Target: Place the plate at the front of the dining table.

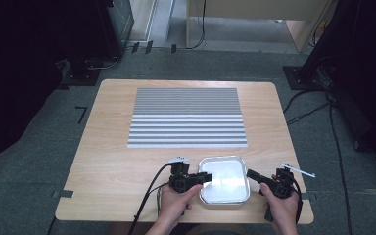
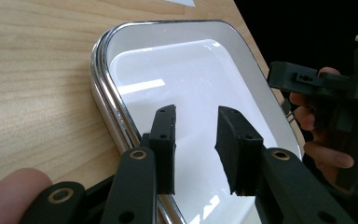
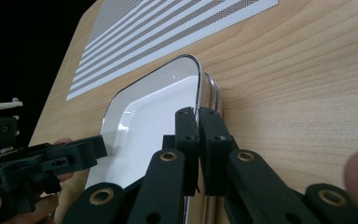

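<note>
**Two hand-held grippers at one tray**

Hands hold two grippers by the bench's (image 1: pixel 107 147) near edge, flanking one white tray (image 1: pixel 223 169); one striped mat (image 1: pixel 188 117) lies beyond.

Left hand-held gripper (image 2: pixel 196 128): jaws apart over the tray's rim.

Right hand-held gripper (image 3: pixel 197 122): pinching the tray's rim.

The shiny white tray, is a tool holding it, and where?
Yes. The right tool pinches the tray by its right rim. The left tool is open over the other edge, gripping nothing.
</note>
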The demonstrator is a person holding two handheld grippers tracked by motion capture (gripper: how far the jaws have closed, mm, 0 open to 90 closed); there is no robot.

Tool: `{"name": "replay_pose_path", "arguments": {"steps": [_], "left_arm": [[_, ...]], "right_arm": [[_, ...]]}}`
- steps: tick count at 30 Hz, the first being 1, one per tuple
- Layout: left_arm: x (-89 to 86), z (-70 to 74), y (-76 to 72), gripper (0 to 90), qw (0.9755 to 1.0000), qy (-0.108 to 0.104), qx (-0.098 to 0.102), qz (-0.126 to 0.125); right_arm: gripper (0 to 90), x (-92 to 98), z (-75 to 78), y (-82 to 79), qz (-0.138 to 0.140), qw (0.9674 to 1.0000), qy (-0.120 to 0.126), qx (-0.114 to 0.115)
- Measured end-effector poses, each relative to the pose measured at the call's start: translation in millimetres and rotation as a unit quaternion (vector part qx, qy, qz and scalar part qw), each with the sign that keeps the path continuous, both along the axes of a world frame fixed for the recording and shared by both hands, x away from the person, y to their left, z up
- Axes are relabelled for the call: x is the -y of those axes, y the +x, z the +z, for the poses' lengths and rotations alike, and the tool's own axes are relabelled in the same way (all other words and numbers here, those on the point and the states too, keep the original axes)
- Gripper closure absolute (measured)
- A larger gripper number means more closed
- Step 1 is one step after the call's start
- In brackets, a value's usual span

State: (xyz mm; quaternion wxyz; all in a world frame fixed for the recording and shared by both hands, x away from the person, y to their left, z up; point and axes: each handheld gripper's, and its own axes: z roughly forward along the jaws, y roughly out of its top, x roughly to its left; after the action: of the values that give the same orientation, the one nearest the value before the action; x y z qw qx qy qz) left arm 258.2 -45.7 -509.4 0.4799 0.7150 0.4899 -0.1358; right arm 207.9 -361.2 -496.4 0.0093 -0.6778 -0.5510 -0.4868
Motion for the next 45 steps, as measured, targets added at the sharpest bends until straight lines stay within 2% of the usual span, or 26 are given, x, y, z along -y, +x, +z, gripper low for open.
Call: {"name": "replay_pose_path", "arguments": {"steps": [7,9,13,17,19,23,26,28,30,32,40,43,45], "left_arm": [[-0.5,-1.9,1.1,72.1,1.0,0.003,0.006,0.002],[-1.1,-3.6,1.1,73.5,0.9999,0.0,0.012,0.003],[-1.5,-4.9,0.2,74.0,0.9999,-0.004,0.016,0.004],[-1.3,-5.0,0.1,73.6,0.9998,-0.003,0.018,0.004],[-1.2,-5.1,-0.2,73.8,0.9998,-0.004,0.021,0.004],[-0.4,-4.3,-0.5,73.6,0.9997,-0.003,0.024,0.005],[-0.2,-4.1,-0.5,73.2,0.9997,-0.004,0.024,0.006],[-0.3,-2.4,-1.3,69.6,0.9996,-0.004,0.026,0.008],[-1.2,1.3,-4.0,66.7,0.9991,0.006,0.038,0.018],[-2.6,4.9,-6.1,64.7,0.9984,0.012,0.046,0.03],[-2.0,10.3,-11.0,59.5,0.9976,0.032,0.05,0.036],[0.5,9.7,-12.2,58.9,0.9974,0.038,0.051,0.035],[1.9,9.9,-12.0,58.7,0.9973,0.041,0.05,0.036]], "right_arm": [[86.8,0.2,0.4,0.0,0.003,1.0,0.005,0.001],[86.0,-2.3,0.9,0.2,0.007,0.9999,-0.008,0.004],[85.7,-5.7,2.1,-0.1,0.009,0.9998,-0.018,0.004],[85.6,-12.7,4.7,-0.6,0.01,0.9983,-0.056,0.01],[85.6,-18.9,6.0,-1.1,0.008,0.9963,-0.085,0.012],[86.8,-30.1,7.9,-1.9,-0.003,0.9898,-0.142,0.009],[87.3,-38.0,9.9,-3.4,-0.015,0.9851,-0.171,0.01],[88.6,-42.6,10.6,-4.3,-0.027,0.9825,-0.184,0.013],[89.7,-45.8,10.4,-4.7,-0.044,0.9823,-0.182,0.011],[90.0,-45.9,9.9,-4.5,-0.051,0.9834,-0.174,0.009],[90.0,-39.0,10.3,-6.5,-0.084,0.9828,-0.164,0.01],[90.0,-30.2,11.6,-7.8,-0.096,0.9855,-0.14,0.01],[90.0,-25.7,12.0,-8.5,-0.099,0.9863,-0.132,0.012]]}}
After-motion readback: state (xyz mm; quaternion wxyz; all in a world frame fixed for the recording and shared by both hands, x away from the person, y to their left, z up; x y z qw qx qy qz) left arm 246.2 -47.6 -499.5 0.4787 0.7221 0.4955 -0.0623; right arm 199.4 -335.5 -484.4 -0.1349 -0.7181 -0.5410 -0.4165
